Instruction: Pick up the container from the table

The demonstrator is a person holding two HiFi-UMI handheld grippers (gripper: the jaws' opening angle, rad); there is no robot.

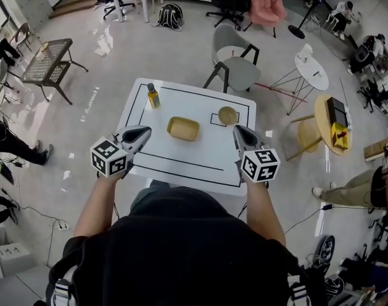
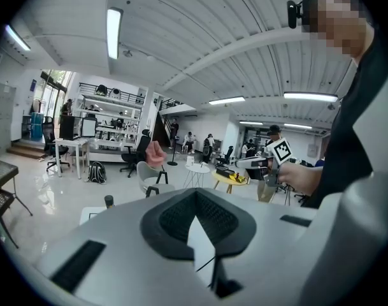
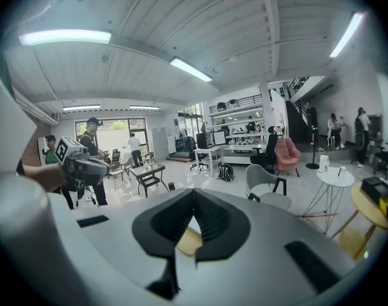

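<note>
A shallow yellow rectangular container point(image 1: 183, 128) lies in the middle of the white table point(image 1: 194, 164); through the right gripper's jaws a strip of the container point(image 3: 188, 241) shows. My left gripper point(image 1: 144, 132) hovers over the table's near left, a little left of the container, jaws shut and empty point(image 2: 195, 193). My right gripper point(image 1: 237, 130) hovers to the container's right, also shut and empty point(image 3: 194, 193). Neither touches the container. Both point toward the far side of the table.
A small bottle point(image 1: 153, 95) with a dark cap stands at the table's far left. A round bowl point(image 1: 227, 115) sits at the far right near a marked box. Behind the table are a grey chair point(image 1: 235, 69) and a round white side table point(image 1: 311, 69).
</note>
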